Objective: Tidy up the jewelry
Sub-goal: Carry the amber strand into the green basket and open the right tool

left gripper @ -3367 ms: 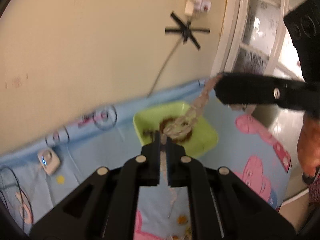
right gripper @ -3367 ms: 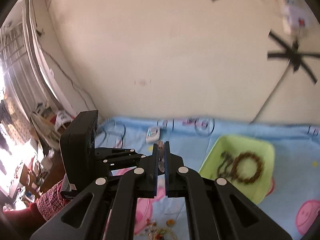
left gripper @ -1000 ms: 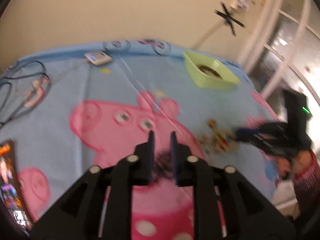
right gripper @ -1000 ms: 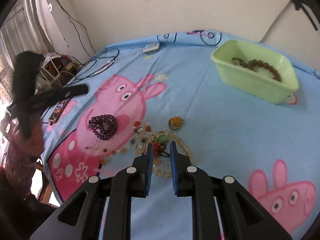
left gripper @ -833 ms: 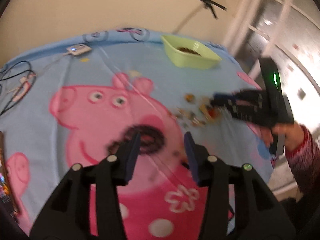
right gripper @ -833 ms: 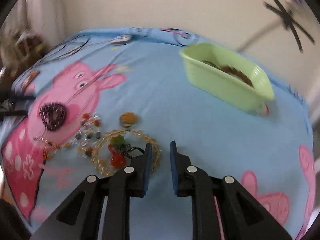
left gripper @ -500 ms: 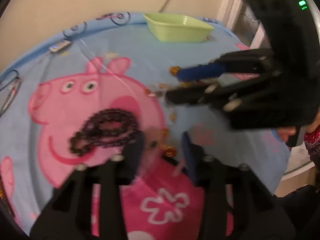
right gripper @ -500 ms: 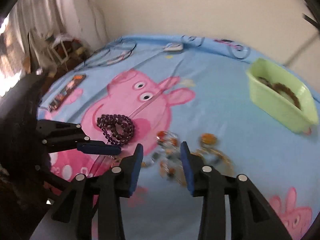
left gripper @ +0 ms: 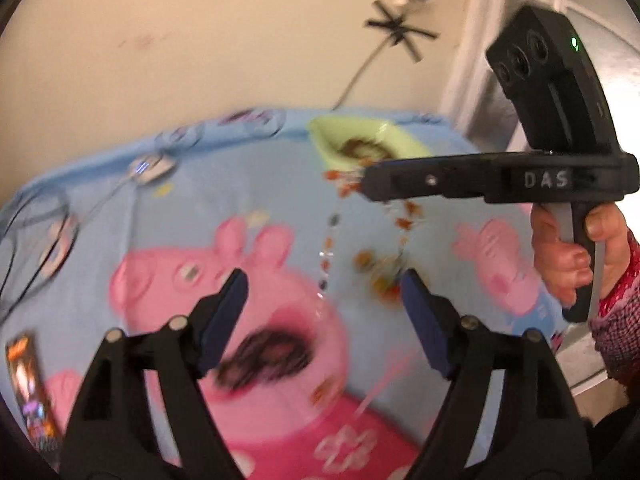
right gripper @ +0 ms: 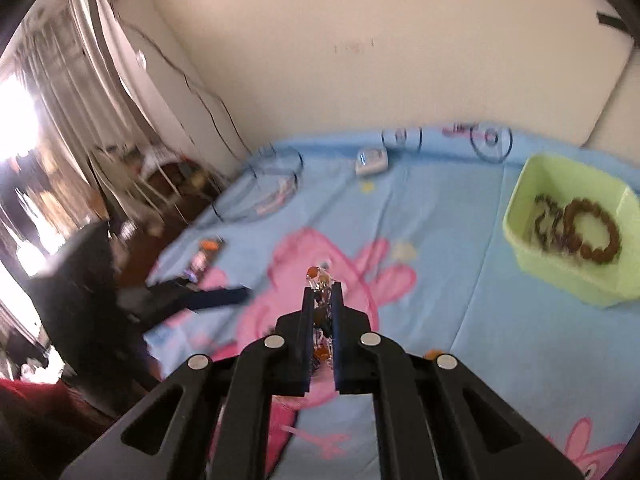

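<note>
The left gripper (left gripper: 322, 286) hangs over the dark purple bracelet (left gripper: 266, 358), jaws opening with nothing between them, narrower a second ago; the right gripper (right gripper: 322, 296) is clamped on a beaded necklace (left gripper: 404, 220), light, limp and swinging, best pinched mid-strand, which lay on the blue cloth (right gripper: 448, 280) a second ago; the green tray (right gripper: 520, 208) waits at the right.
</note>
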A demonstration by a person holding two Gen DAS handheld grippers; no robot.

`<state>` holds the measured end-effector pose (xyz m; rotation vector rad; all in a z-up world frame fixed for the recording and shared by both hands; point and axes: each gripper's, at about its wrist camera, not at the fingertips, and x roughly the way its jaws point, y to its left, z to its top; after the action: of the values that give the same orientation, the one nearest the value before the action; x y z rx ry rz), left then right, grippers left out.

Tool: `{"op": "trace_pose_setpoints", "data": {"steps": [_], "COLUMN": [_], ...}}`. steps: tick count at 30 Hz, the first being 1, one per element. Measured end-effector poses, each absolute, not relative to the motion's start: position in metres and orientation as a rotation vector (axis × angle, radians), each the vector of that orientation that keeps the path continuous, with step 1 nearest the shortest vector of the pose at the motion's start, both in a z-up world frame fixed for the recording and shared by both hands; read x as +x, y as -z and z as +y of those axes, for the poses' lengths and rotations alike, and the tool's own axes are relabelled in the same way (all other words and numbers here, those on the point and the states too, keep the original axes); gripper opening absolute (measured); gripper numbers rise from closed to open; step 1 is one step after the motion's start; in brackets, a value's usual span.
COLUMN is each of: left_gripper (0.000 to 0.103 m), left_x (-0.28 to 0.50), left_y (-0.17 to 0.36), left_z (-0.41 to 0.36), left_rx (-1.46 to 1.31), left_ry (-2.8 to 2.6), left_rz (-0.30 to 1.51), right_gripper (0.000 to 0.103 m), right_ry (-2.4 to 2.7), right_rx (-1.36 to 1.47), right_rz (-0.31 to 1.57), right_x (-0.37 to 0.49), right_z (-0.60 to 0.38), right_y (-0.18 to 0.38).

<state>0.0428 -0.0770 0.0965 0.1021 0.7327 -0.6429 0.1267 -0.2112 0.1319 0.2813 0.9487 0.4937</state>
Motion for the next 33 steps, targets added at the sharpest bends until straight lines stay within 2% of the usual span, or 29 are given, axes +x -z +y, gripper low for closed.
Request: {"op": "trace_pose_setpoints", "data": {"steps": [7,8,9,10,11,12,19,26,28,29,30,31,33], "left_gripper": [0.075,0.068,0.049,0.038,0.020,0.006,0.005,0.006,0.018,0.034,0.042,0.043,0.043], "left_x": [0.095,0.102,0.106,0.111,0.123,0.130,0.183,0.227,0.233,0.234,0.235,0.234,0.229], "left_y": [-0.121,-0.126,-0.129,-0.132,-0.134,-0.136,-0.150,-0.123,-0.110,-0.103,-0.095,-0.093,-0.093], "left_z": [-0.123,-0.130,-0.136,-0.143,-0.153,-0.159,-0.202,-0.252,-0.261,-0.264,-0.266,-0.266,-0.262], "left_rx": [-0.013,-0.019,-0.017,-0.011,-0.003,-0.001,-0.010,0.020,0.025,0.030,0.040,0.044,0.056], "left_ry": [0.736,0.754,0.766,0.779,0.788,0.787,0.795,0.768,0.757,0.750,0.736,0.736,0.748], "left_rz": [0.717,0.702,0.697,0.701,0.713,0.720,0.734,0.823,0.873,0.896,0.919,0.924,0.923], "right_gripper": [0.000,0.000,0.000,0.000,0.000,0.000,0.000,0.000,0.000,0.000,0.010,0.014,0.014], "right_ry": [-0.461,-0.461,-0.461,-0.458,-0.451,-0.438,-0.340,-0.245,-0.194,-0.153,-0.120,-0.075,-0.055], "right_rx": [0.315,0.332,0.355,0.366,0.372,0.373,0.379,0.401,0.398,0.385,0.376,0.372,0.391], "right_rz": [0.826,0.815,0.802,0.793,0.781,0.767,0.731,0.748,0.743,0.756,0.772,0.787,0.765], "right_x": [0.131,0.133,0.135,0.137,0.139,0.141,0.164,0.187,0.187,0.188,0.189,0.188,0.182], "right_z": [-0.241,-0.248,-0.256,-0.263,-0.269,-0.277,-0.326,-0.371,-0.384,-0.389,-0.392,-0.397,-0.404], "right_y": [-0.186,-0.190,-0.196,-0.198,-0.202,-0.206,-0.209,-0.166,-0.145,-0.134,-0.127,-0.119,-0.119]}}
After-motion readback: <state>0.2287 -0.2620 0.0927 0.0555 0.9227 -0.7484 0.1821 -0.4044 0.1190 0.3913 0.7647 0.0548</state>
